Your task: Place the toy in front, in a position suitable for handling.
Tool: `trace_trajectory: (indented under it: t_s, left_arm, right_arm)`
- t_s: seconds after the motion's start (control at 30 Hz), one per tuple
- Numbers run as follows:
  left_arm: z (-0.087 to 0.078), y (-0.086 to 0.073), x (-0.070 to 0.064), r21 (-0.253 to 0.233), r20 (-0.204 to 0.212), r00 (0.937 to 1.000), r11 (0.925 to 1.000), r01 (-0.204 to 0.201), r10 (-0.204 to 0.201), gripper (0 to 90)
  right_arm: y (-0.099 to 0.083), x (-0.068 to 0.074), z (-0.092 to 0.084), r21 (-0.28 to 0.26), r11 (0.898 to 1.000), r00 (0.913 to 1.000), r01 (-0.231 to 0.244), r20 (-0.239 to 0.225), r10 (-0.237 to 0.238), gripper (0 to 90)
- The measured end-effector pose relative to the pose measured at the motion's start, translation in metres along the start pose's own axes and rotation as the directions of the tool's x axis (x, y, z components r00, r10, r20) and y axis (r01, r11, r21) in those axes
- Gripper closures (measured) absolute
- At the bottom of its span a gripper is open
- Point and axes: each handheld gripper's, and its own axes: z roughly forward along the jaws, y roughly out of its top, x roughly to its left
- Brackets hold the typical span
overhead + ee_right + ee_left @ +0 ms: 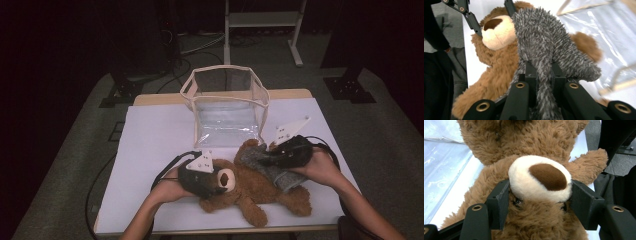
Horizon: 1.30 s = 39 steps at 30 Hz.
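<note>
The brown teddy bear lies on its back in the lower middle of the high view, on the white table, head to the left and legs to the right. The left gripper clamps the bear's head: in the left gripper view its black jaws press in on either side of the cream muzzle, pinching the plush. A grey furry cloth lies draped over the bear's chest and belly. The right gripper has its jaws nearly pressed together on a fold of this cloth, which the right gripper view shows bunched between them. Behind the bear, in the upper middle of the high view, stands a clear plastic bag with a cream rim, its mouth open
</note>
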Motion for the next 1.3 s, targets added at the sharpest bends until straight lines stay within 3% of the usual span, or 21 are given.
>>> trace_trajectory:
  t_s: [0.17,0.4,0.53,0.63,0.8,0.93,1.03,1.13,1.3]
  left_arm:
    - [-0.002,-0.001,0.001,0.001,-0.016,0.9999,1.0000,-0.001,0.001,35.2]
    - [-0.014,0.005,0.001,-0.044,-0.002,0.9995,0.9985,0.032,-0.032,31.2]
    - [-0.017,0.004,0.001,-0.020,-0.021,0.9992,0.9992,0.035,-0.035,33.2]
    - [-0.011,0.000,0.000,0.007,0.004,0.9997,0.9997,0.025,-0.025,36.2]
    - [-0.008,-0.001,0.001,0.005,0.016,0.9994,0.9995,0.030,-0.030,38.7]
    - [-0.008,-0.001,0.000,0.021,0.012,0.9997,0.9996,0.019,-0.019,39.3]
    - [-0.008,-0.002,-0.001,0.022,0.011,0.9998,0.9996,0.019,-0.019,39.7]
    - [-0.008,-0.002,-0.001,0.018,0.010,0.9998,0.9997,0.016,-0.016,39.6]
    - [-0.008,-0.002,0.000,0.019,0.008,0.9998,0.9996,0.020,-0.020,39.4]
  right_arm:
    - [0.002,0.002,0.019,0.007,1.000,0.9988,0.004,-0.049,-0.003,79.9]
    - [-0.022,0.005,0.015,-0.033,0.998,0.9961,-0.056,-0.070,0.054,80.0]
    - [-0.033,0.011,0.011,-0.057,0.996,0.9944,-0.075,-0.079,0.070,80.0]
    - [-0.029,0.018,0.010,-0.053,0.997,0.9954,-0.049,-0.084,0.045,80.0]
    - [-0.010,0.024,0.019,-0.045,0.999,0.9966,0.018,-0.080,-0.022,80.0]
    - [0.003,0.023,0.031,-0.031,0.999,0.9965,0.041,-0.072,-0.043,79.9]
    - [0.004,0.020,0.029,-0.016,0.999,0.9972,0.049,-0.056,-0.050,79.9]
    - [-0.005,0.013,0.018,-0.014,0.999,0.9992,0.031,-0.025,-0.031,79.9]
    - [-0.033,-0.003,-0.003,-0.024,0.998,0.9986,-0.052,0.014,0.052,80.0]
